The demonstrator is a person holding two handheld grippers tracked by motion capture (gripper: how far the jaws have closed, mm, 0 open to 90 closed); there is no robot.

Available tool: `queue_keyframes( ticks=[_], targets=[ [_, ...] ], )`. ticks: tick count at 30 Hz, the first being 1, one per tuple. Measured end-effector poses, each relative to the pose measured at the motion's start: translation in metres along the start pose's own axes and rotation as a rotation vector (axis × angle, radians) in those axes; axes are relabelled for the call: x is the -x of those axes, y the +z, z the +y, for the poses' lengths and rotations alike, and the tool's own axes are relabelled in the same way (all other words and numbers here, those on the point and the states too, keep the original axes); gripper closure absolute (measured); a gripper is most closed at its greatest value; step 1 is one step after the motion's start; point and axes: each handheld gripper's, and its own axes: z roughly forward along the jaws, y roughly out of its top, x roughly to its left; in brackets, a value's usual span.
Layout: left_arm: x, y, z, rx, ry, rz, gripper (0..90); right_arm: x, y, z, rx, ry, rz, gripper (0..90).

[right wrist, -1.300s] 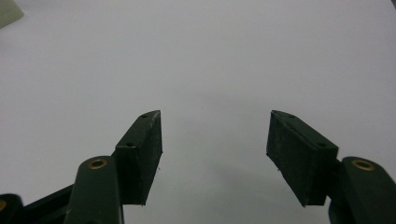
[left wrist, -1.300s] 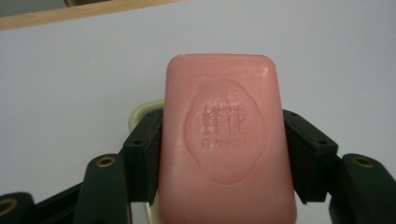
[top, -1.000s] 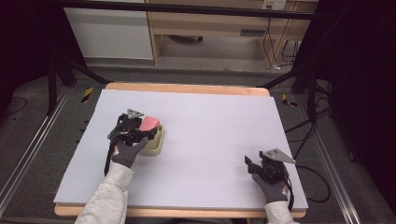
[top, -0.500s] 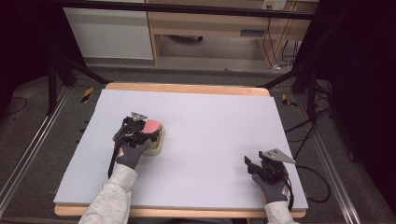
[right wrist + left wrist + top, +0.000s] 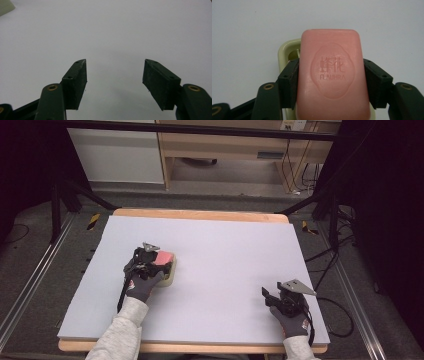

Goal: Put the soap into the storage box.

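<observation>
Presently the pink rectangular soap bar (image 5: 333, 75) is clamped lengthwise in the left claw (image 5: 331, 82) directly above the pale green plastic dish (image 5: 169, 272), while the right claw (image 5: 115, 82), gaping empty, is kept well apart.

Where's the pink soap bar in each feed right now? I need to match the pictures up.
High view: pink soap bar left of centre on the table, at the tip of the left tool, over the pale dish.
Left gripper view: soap centre frame, clamped between the black jaws, dish beneath.
Right gripper view: I can't find the soap; a pale corner at top left may be the dish.
Shared landmark: the pale dish.
</observation>
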Motion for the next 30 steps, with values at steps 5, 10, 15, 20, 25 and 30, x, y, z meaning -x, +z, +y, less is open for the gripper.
queue_keyframes(
  ticks=[5, 10, 15, 20, 25, 30],
  targets=[
    [-0.002, 0.002, -0.003, -0.003, -0.012, 0.007, 37.1, -0.001, 0.0, 0.0, -0.002, 0.001, 0.003, 36.2],
    [-0.002, 0.004, -0.005, -0.007, -0.018, 0.01, 37.1, 0.0, 0.0, 0.0, -0.003, 0.005, 0.001, 36.2],
    [-0.001, 0.007, -0.006, -0.02, -0.014, 0.013, 37.1, -0.001, 0.0, 0.0, -0.005, 0.005, 0.001, 36.2],
    [0.0, 0.008, -0.006, -0.022, -0.016, 0.015, 37.1, 0.0, 0.0, 0.0, -0.002, 0.0, -0.002, 36.1],
    [0.001, 0.01, -0.007, -0.031, -0.015, 0.019, 37.1, 0.0, 0.0, 0.0, -0.002, -0.001, -0.001, 36.1],
    [0.002, 0.012, -0.009, -0.028, -0.02, 0.022, 37.1, -0.001, 0.0, 0.0, -0.005, 0.004, 0.0, 36.0]
  ],
)
